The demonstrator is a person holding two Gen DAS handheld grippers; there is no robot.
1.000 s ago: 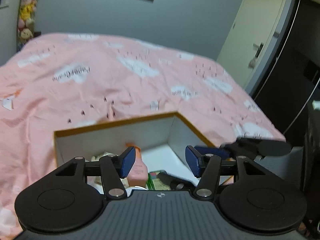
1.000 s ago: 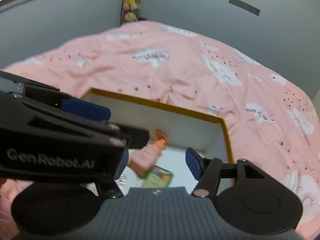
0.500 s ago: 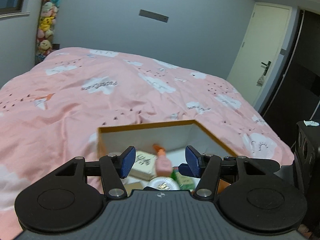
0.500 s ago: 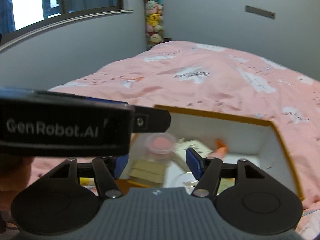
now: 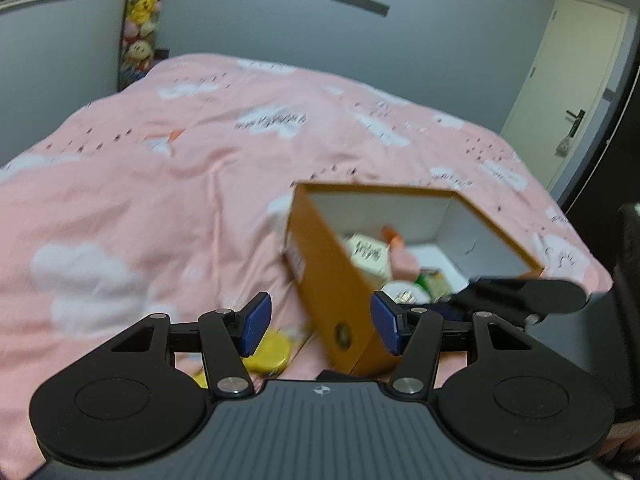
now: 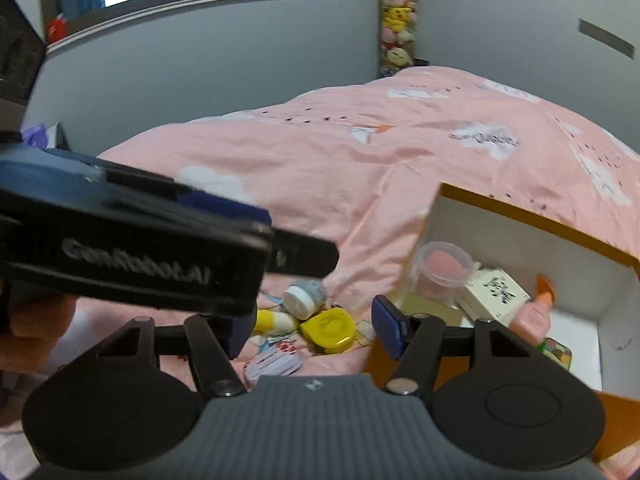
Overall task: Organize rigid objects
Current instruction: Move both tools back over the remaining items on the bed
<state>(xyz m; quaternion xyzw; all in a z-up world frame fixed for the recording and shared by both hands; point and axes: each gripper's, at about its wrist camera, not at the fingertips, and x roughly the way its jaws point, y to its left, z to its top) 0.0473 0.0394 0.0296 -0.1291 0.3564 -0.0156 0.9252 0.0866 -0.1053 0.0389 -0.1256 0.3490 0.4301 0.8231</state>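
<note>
An orange cardboard box [image 5: 320, 276] with a white inside [image 6: 520, 248] sits on the pink bed cover. In it lie a pink-filled clear tub [image 6: 444, 268], a white carton [image 6: 496, 292], a pink bottle with an orange cap [image 6: 534, 312] and a green tin [image 6: 556, 352]. Left of the box, loose on the cover, are a yellow round case [image 6: 330, 330], a white jar [image 6: 302, 298], a yellow-and-white tube [image 6: 274, 322] and a flat printed pouch [image 6: 274, 364]. My left gripper [image 5: 320, 328] is open and empty above the box's near corner. My right gripper [image 6: 312, 332] is open and empty over the loose items.
The left gripper's black body [image 6: 140, 256] crosses the right wrist view and hides part of the bed. Pink bedding [image 5: 160, 200] spreads behind. A column of plush toys [image 5: 140, 20] hangs in the corner, and a door [image 5: 568, 80] is at the right.
Both views have swung left: the box has slid to the right in each. The loose items on the cover beside the box have come into sight. The jaws kept the same width.
</note>
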